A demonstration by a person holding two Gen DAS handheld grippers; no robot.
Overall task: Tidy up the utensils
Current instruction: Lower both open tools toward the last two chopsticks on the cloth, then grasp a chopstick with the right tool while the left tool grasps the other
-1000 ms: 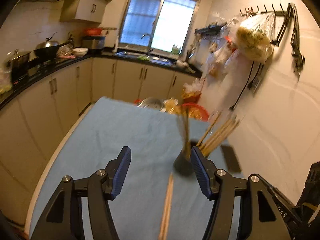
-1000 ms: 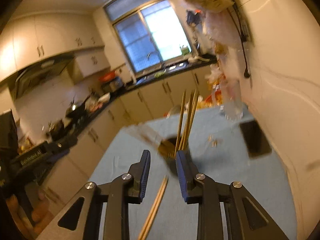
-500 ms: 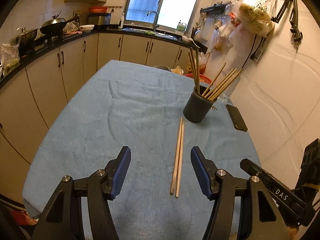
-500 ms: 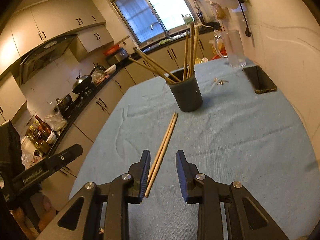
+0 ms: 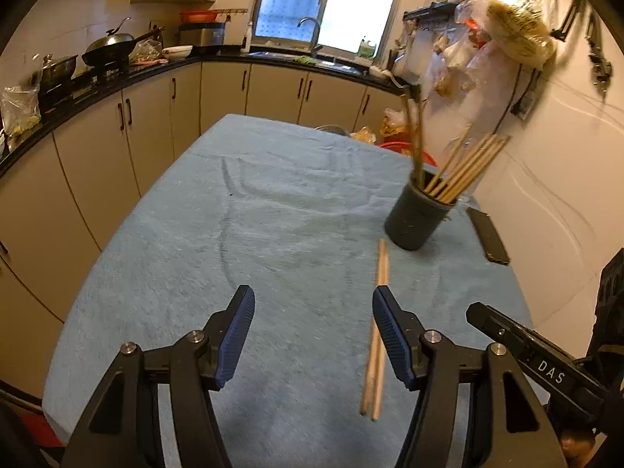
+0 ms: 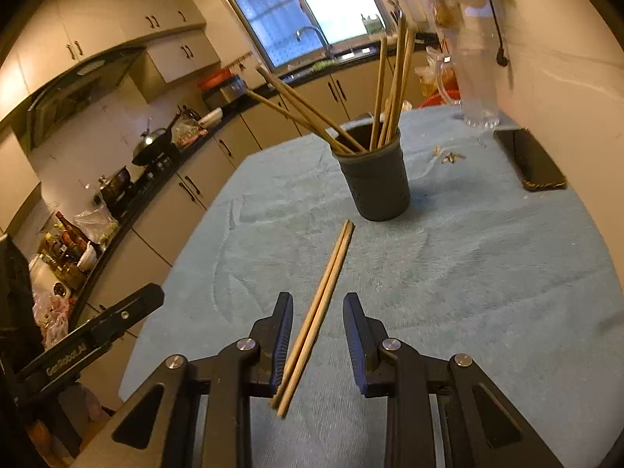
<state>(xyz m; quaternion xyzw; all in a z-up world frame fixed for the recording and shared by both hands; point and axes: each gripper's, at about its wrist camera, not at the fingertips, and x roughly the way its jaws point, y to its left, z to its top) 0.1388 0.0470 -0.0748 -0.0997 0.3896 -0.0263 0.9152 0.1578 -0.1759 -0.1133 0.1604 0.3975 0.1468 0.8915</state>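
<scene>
Hovering over the blue cloth point(image 6: 487, 273) with right gripper point(image 6: 318, 335) fingers parted to a narrow gap, nothing pinched; pair of loose chopsticks point(image 6: 318, 312) lying side by side on the cloth, running through that gap, nearer the left finger point(image 6: 282, 335), near ends close to it, touching or not cannot tell. Beyond the far tips, just apart from them, dark holder point(image 6: 376, 185) standing upright, more chopsticks fanned out inside. Further right of the fingers, black phone point(image 6: 532, 162) flat on the cloth, clear glass point(image 6: 477, 89) behind it. Spread wide and empty, left gripper point(image 5: 314, 337) over bare cloth point(image 5: 253, 214); same loose chopsticks point(image 5: 376, 331) just inside its right finger point(image 5: 390, 337), holder point(image 5: 415, 220) ahead and to the right, phone point(image 5: 487, 240) beyond that.
</scene>
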